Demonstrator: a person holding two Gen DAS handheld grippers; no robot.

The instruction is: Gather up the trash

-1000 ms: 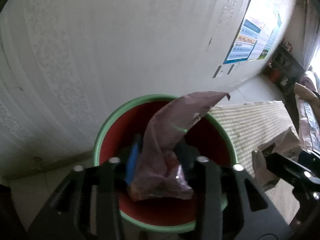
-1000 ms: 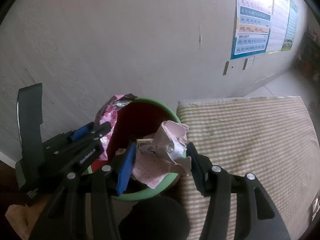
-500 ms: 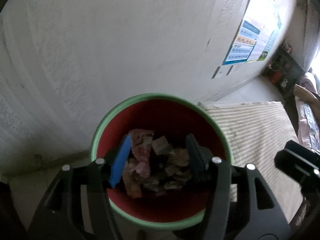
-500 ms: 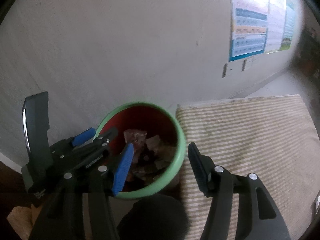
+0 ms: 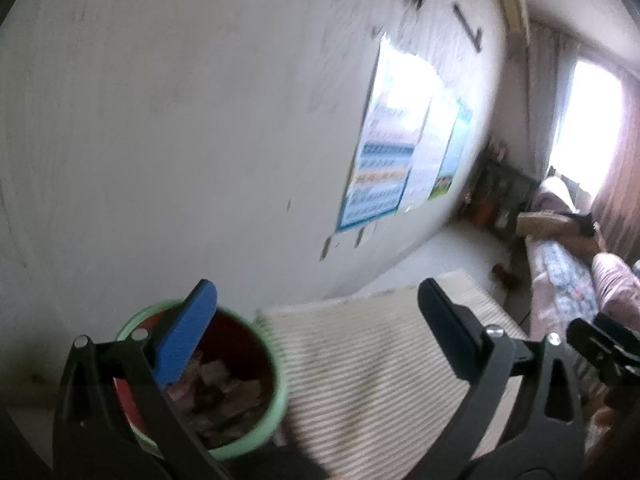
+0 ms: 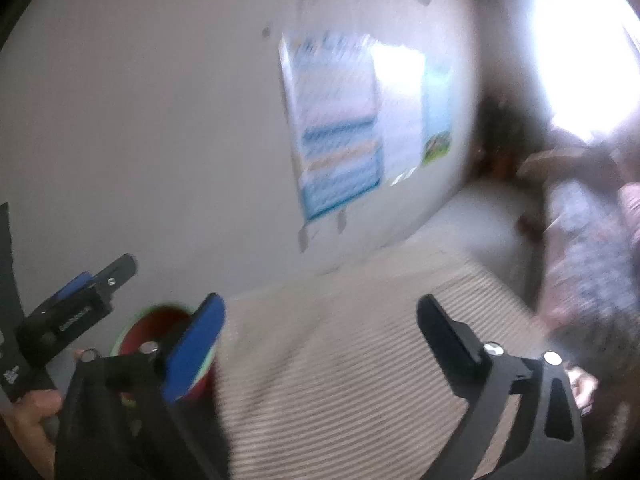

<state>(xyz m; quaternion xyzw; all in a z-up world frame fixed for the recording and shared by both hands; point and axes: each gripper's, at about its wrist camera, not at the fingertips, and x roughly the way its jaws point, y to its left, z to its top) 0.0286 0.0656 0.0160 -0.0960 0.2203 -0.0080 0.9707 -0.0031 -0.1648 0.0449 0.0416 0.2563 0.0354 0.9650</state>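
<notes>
A round bin with a green rim and red inside stands at the lower left of the left wrist view, with crumpled wrappers lying in it. It also shows in the right wrist view, low at the left. My left gripper is open and empty, above and to the right of the bin. My right gripper is open and empty over the striped cushion. The left gripper also appears at the left of the right wrist view.
A striped beige cushion lies right beside the bin. A pale wall with a poster rises behind. A bright window and a bed with patterned bedding are at the far right.
The pink wrapper and the crumpled paper have dropped into the bin. Both grippers have opened wide, risen and swung right, away from the bin.
</notes>
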